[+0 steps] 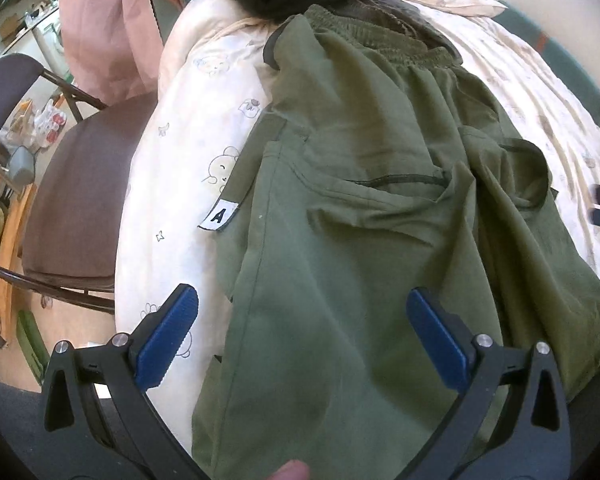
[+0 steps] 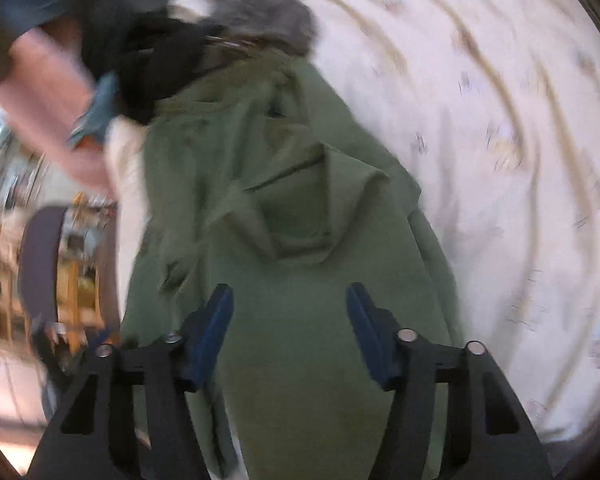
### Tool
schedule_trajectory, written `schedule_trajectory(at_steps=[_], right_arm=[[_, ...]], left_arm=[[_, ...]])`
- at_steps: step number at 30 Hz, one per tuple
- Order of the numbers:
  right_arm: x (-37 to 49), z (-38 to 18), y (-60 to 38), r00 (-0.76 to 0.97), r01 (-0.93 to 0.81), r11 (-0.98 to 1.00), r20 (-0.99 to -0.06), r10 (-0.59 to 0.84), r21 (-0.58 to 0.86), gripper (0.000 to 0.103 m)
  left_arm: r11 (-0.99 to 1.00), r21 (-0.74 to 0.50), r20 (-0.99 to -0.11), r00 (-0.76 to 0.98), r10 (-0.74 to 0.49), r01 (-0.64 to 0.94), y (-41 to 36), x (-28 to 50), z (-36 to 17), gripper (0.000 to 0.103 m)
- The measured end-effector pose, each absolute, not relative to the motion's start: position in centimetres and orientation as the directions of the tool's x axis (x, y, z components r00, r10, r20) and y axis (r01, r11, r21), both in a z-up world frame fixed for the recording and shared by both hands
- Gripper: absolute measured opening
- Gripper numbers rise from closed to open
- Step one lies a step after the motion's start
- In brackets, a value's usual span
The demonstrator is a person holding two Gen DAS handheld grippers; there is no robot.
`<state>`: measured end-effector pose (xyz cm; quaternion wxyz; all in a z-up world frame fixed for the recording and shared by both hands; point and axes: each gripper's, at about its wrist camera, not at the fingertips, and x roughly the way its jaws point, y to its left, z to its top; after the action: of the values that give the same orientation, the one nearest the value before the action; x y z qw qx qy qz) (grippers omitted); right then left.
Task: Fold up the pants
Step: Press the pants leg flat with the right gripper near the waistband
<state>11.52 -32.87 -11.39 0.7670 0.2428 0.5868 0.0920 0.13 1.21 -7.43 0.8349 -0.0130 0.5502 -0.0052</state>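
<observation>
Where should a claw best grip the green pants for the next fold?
Probably the elastic waistband at the far end of the green pants, coming from above at a corner: its bunched, thick edge lies exposed on the bedsheet and gives a firm pinch.

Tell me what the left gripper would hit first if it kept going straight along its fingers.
Most likely the olive-green fabric pants spread on the cream printed bedsheet. The left gripper stands open above the cloth, nothing visible between; depth is hard to judge.
</observation>
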Motion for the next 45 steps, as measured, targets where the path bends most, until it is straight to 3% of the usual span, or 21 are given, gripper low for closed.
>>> schedule_trajectory(at_steps=[2, 5, 6, 9, 13, 18, 22, 23, 24, 25, 26, 30, 37, 38, 41, 45], right_arm=[[14.0, -14.7, -33.3, 0.249, 0.229, 0.856, -0.878, 0.408, 0.463, 0.046], [16.4, -17.9, -34.2, 0.241, 0.306, 0.811, -0.864, 0.441, 0.499, 0.008], [16.7, -17.8, -34.4, 0.268, 0.306, 0.797, -0.850, 0.453, 0.521, 0.001], [17.2, -14.7, -36.0, 0.423, 0.270, 0.780, -0.797, 0.431, 0.565, 0.001], [19.2, -13.0, -38.5, 0.495, 0.293, 0.727, -0.749, 0.441, 0.621, 0.001], [23.7, -16.7, -40.2, 0.349, 0.413, 0.740, -0.843, 0.410, 0.531, 0.016], [24.1, -16.8, -39.4, 0.306, 0.333, 0.801, -0.861, 0.407, 0.497, 0.022], [23.7, -15.9, -39.4, 0.318, 0.308, 0.815, -0.860, 0.398, 0.491, 0.037], [23.4, -15.3, -39.6, 0.328, 0.285, 0.822, -0.855, 0.400, 0.494, 0.063], [23.4, -14.8, -39.6, 0.341, 0.261, 0.825, -0.847, 0.408, 0.502, 0.073], [22.9, -14.0, -39.4, 0.368, 0.226, 0.832, -0.835, 0.409, 0.507, 0.075], [21.8, -12.6, -39.6, 0.407, 0.131, 0.892, -0.844, 0.348, 0.432, 0.075], [23.8, -17.3, -37.1, 0.230, 0.039, 0.949, -0.927, 0.296, 0.312, 0.070], [24.3, -17.6, -36.5, 0.240, 0.015, 0.969, -0.942, 0.237, 0.247, 0.061], [25.4, -17.1, -37.5, 0.338, 0.085, 0.994, -0.940, 0.040, 0.072, 0.060], [24.6, -15.9, -39.3, 0.347, 0.155, 0.944, -0.911, 0.224, 0.292, 0.060]], left_arm=[[1.000, -0.025, -0.921, 0.389, -0.022, -0.004, 1.4, 0.4, -7.6, 0.103], [1.000, -0.005, -0.924, 0.383, -0.010, 0.014, 1.1, 0.6, -7.9, 0.103], [1.000, -0.004, -0.925, 0.381, -0.010, 0.016, 1.1, 0.7, -7.9, 0.103], [1.000, -0.028, -0.928, 0.372, -0.026, 0.001, 1.3, 1.1, -8.0, 0.103], [0.998, -0.065, -0.930, 0.364, -0.052, -0.022, 1.5, 1.9, -8.1, 0.103], [0.998, -0.063, -0.932, 0.358, -0.059, 0.000, 0.7, 2.1, -8.3, 0.103], [0.998, -0.057, -0.930, 0.364, -0.054, 0.003, 0.8, 1.9, -8.2, 0.103], [0.998, -0.064, -0.930, 0.362, -0.058, -0.003, 0.9, 1.8, -8.3, 0.103], [0.998, -0.069, -0.931, 0.359, -0.063, -0.005, 0.9, 1.9, -8.3, 0.103], [0.997, -0.076, -0.932, 0.355, -0.069, -0.006, 0.9, 2.0, -8.4, 0.103], [0.997, -0.082, -0.933, 0.353, -0.075, -0.004, 0.8, 2.0, -8.4, 0.103], [0.996, -0.075, -0.928, 0.364, -0.084, 0.040, -0.4, 1.9, -8.3, 0.103], [0.997, -0.042, -0.928, 0.367, -0.065, 0.071, -1.1, 1.8, -8.7, 0.103], [0.997, -0.036, -0.928, 0.367, -0.058, 0.066, -1.0, 1.9, -8.7, 0.103], [0.999, -0.010, -0.925, 0.378, -0.029, 0.053, -0.6, 1.9, -8.6, 0.103], [0.999, -0.032, -0.928, 0.371, -0.038, 0.023, 0.3, 2.1, -8.7, 0.103]])
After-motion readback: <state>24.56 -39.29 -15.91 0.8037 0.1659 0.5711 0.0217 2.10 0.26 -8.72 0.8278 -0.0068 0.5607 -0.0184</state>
